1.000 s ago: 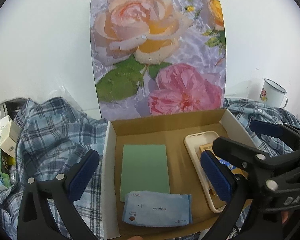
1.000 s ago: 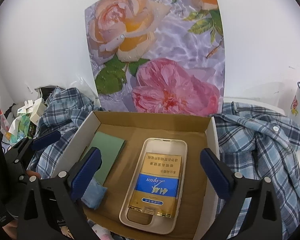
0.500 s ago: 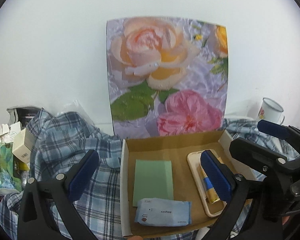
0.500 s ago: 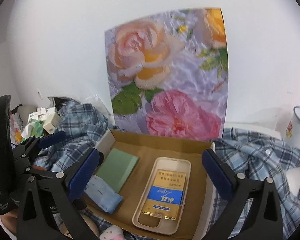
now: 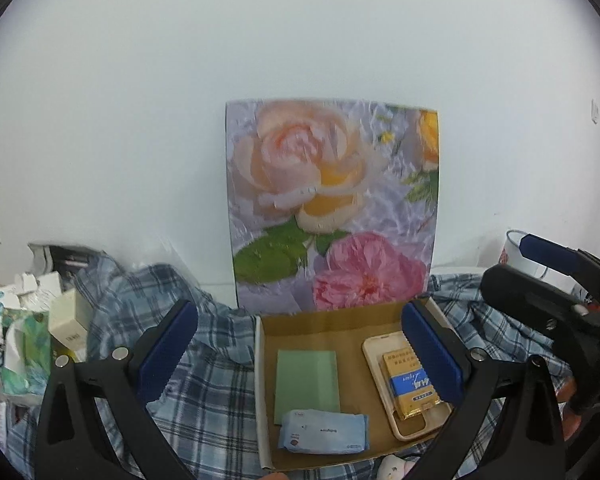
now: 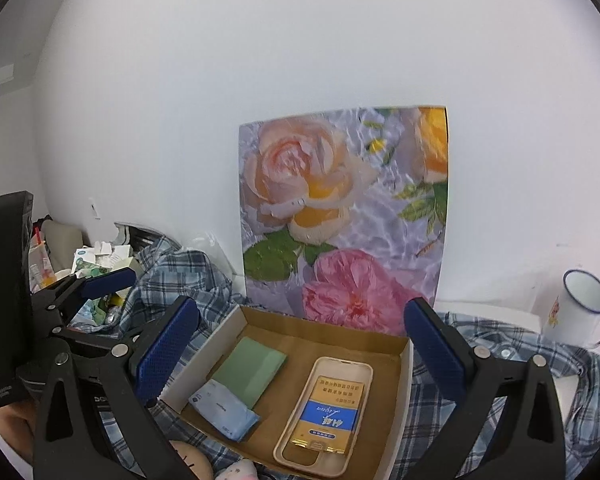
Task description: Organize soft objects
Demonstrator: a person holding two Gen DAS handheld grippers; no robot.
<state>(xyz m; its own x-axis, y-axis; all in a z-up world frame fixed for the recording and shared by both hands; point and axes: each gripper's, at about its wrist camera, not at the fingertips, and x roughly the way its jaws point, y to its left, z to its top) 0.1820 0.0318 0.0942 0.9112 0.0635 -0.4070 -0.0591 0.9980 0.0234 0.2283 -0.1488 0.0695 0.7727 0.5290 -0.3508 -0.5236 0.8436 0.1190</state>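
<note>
1. Cardboard box [image 6: 399,408] on a plaid shirt [image 5: 216,396] holds a green pad [image 6: 250,370], a tissue pack [image 6: 224,410] and a phone case [image 6: 323,412] with a gold packet [image 6: 327,416].
2. Left gripper [image 5: 300,356] and right gripper [image 6: 296,354] gape wide, empty.

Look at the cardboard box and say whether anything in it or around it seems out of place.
The gold packet lies inside an upturned phone case. A plaid shirt lies crumpled under the box.
</note>
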